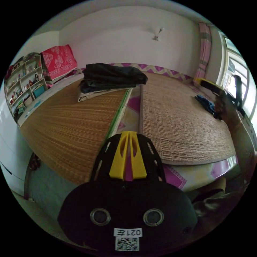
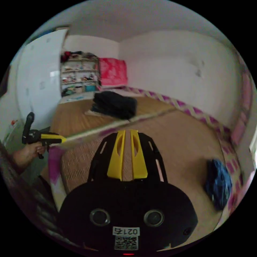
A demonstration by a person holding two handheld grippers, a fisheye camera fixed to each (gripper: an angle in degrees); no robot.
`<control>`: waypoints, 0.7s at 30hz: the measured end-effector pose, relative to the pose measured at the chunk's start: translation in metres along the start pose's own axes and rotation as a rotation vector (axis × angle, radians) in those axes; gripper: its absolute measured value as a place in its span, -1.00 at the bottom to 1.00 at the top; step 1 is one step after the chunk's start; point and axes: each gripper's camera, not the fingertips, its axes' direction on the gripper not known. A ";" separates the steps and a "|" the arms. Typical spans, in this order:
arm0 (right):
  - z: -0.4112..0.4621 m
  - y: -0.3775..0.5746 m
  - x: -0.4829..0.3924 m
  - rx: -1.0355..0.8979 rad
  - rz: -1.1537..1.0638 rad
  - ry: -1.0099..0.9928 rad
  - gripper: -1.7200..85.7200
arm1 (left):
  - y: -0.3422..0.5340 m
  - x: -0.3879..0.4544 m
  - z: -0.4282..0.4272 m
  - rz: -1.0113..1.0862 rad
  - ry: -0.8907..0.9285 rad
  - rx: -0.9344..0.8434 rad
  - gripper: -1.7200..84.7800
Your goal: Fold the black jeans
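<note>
Left tongs (image 1: 128,132): bottom centre of the left gripper view, yellow jaws nearly closed with a thin slit between them, nothing in the grip. Right tongs (image 2: 127,131): bottom centre of the right gripper view, same state, jaws close together, a narrow gap, nothing held.

Each pair is also visible from the other side. Right tongs sit at the right edge of the left gripper view, held in a hand (image 1: 227,107). Left tongs sit at the left edge of the right gripper view, also in a hand (image 2: 29,152); jaw state there can't be read.

Largest item: the bed with purple zigzag-patterned sheet (image 1: 174,178), running across the middle of both views. Two woven straw mats lie on it: a darker brown mat (image 1: 64,125) on the left of the left gripper view and a lighter tan mat (image 1: 182,117) on the right, with a strip of sheet between them.

Folded black jeans (image 1: 112,76) sit in a stack on the far end of the brown mat, upper centre-left in the left gripper view, well apart from both tongs. Same stack in the right gripper view (image 2: 115,104), above centre.

Red patterned folded blanket (image 1: 59,60) in the upper left, beside an open white shelf unit (image 1: 24,83) packed with small items.

Small crumpled blue cloth (image 2: 218,182) on the tan mat, lower right of the right gripper view.
</note>
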 end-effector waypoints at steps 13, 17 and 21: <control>0.268 -0.230 -0.209 -0.048 -0.681 0.043 -0.59 | 0.038 -0.085 -0.037 -0.039 -0.019 -0.070 -0.98; 0.317 -0.248 -0.247 -0.144 -0.788 0.113 -0.70 | 0.044 -0.104 -0.040 -0.087 0.036 -0.061 -0.98; 0.326 -0.251 -0.259 -0.119 -0.777 0.198 -0.81 | 0.043 -0.113 -0.046 -0.098 0.044 -0.059 -0.98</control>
